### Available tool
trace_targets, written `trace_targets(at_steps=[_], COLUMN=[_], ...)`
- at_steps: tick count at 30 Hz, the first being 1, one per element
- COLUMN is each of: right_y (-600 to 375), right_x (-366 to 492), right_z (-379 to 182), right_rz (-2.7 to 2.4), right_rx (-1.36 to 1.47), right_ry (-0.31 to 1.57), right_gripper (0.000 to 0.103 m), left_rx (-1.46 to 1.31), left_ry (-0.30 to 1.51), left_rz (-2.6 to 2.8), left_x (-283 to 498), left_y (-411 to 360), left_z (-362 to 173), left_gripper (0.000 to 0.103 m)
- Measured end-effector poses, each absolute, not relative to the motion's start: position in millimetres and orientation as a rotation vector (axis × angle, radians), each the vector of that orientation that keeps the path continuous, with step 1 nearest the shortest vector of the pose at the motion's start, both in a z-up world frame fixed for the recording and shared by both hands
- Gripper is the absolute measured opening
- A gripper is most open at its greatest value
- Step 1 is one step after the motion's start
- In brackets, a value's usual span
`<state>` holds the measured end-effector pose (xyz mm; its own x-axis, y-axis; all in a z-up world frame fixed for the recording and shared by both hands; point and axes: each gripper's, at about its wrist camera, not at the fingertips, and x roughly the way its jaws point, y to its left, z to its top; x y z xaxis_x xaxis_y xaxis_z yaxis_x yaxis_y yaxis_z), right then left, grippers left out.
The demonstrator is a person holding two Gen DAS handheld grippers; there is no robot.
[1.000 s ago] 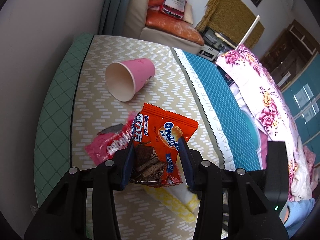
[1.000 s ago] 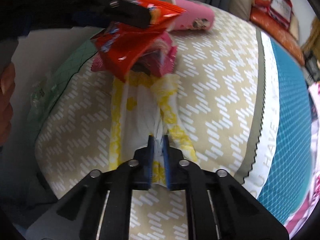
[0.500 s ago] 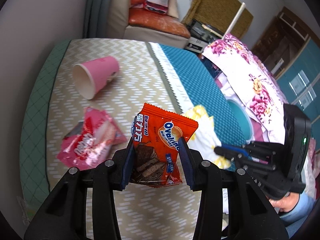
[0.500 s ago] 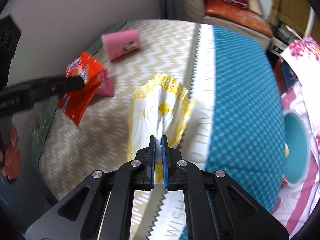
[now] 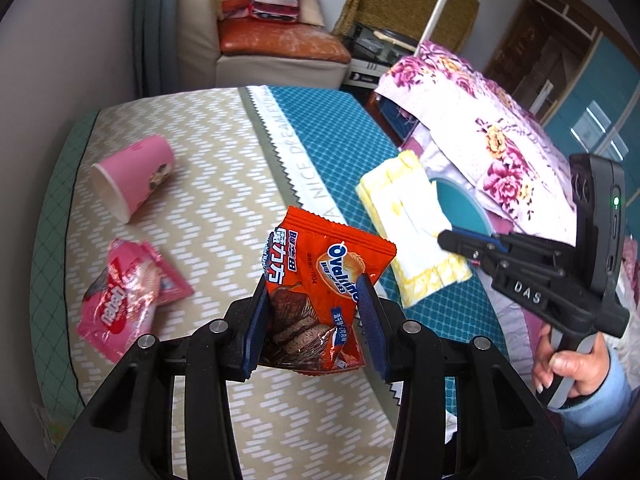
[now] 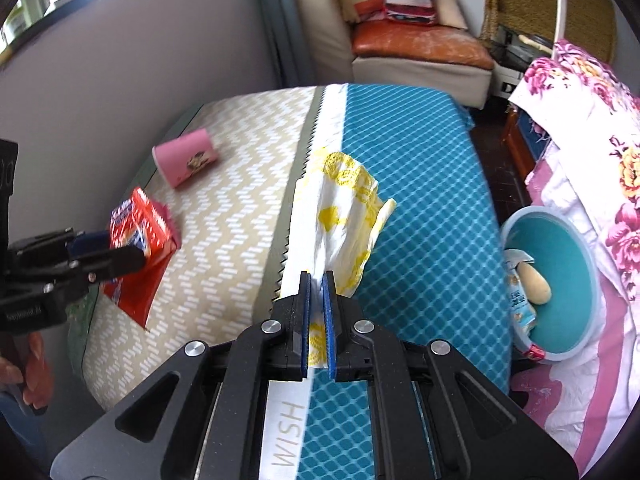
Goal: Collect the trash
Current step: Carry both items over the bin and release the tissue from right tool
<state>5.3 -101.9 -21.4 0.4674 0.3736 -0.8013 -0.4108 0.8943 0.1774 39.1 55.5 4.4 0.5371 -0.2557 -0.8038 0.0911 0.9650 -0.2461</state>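
Note:
My left gripper (image 5: 310,292) is shut on an orange Ovaltine wrapper (image 5: 320,280) and holds it above the beige zigzag tablecloth (image 5: 208,160). My right gripper (image 6: 319,280) is shut on a white and yellow paper napkin (image 6: 340,208), lifted over the teal part of the table. The napkin (image 5: 408,216) and right gripper (image 5: 452,238) also show in the left wrist view. On the cloth lie a tipped pink paper cup (image 5: 132,174) and a pink snack wrapper (image 5: 124,300). A teal bin (image 6: 560,284) with some trash inside stands right of the table.
A flowered pink cover (image 5: 480,120) lies to the right behind the bin. A cream sofa with an orange cushion (image 5: 280,42) stands beyond the table's far end. A grey wall (image 6: 120,100) runs along the table's left side. A hand (image 5: 572,364) holds the right gripper's handle.
Both grippers have lifted and moved right toward the teal side with their loads. The napkin has come off the cloth and hangs from the right gripper; the pink wrapper now lies uncovered.

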Motion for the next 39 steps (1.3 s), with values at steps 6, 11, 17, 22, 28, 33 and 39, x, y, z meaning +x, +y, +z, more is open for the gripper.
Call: trace_targets(at_steps=[6, 11, 17, 22, 28, 33, 39], right_y=[-131.2, -153.1, -189.0, -214.6, -258.5, -293.8, -336.5], right_x=[12.1, 17.4, 27.0, 33.7, 46.8, 58.5, 73.4], right_z=[-18.2, -17.6, -20.8, -23.8, -24.3, -28.8, -36.2], right_rz=[0.452, 0.434, 0.392, 0.35, 0.263, 0.189, 0.108], right_rx=[0.007, 0.034, 0.07, 0.086, 0.117, 0.143, 0.174], right_ry=[0.956, 0.948, 0.933, 0.935, 0.925, 0.925, 0.942], right_gripper=[0.006, 0.006, 0.006, 0.006, 0.006, 0.006, 0.006], left_rx=[-0.132, -0.086, -0.039, -0.01, 0.032, 0.066, 0.098], left_ry=[1.005, 1.025, 1.044, 1.054, 1.053, 1.059, 1.079], left_rz=[-0.228, -0.247, -0.279, -0.319, -0.379, -0.432, -0.483], left_x=[52.1, 67.1, 87.0, 102.0, 124.0, 144.8, 169.5], left_y=[27.7, 1.6, -34.2, -66.5, -113.1, -153.7, -195.8], left_z=[4.4, 2.7, -1.5, -6.5, -11.6, -19.2, -34.5], left_gripper=[0.044, 0.044, 0.044, 0.044, 0.044, 0.044, 0.044])
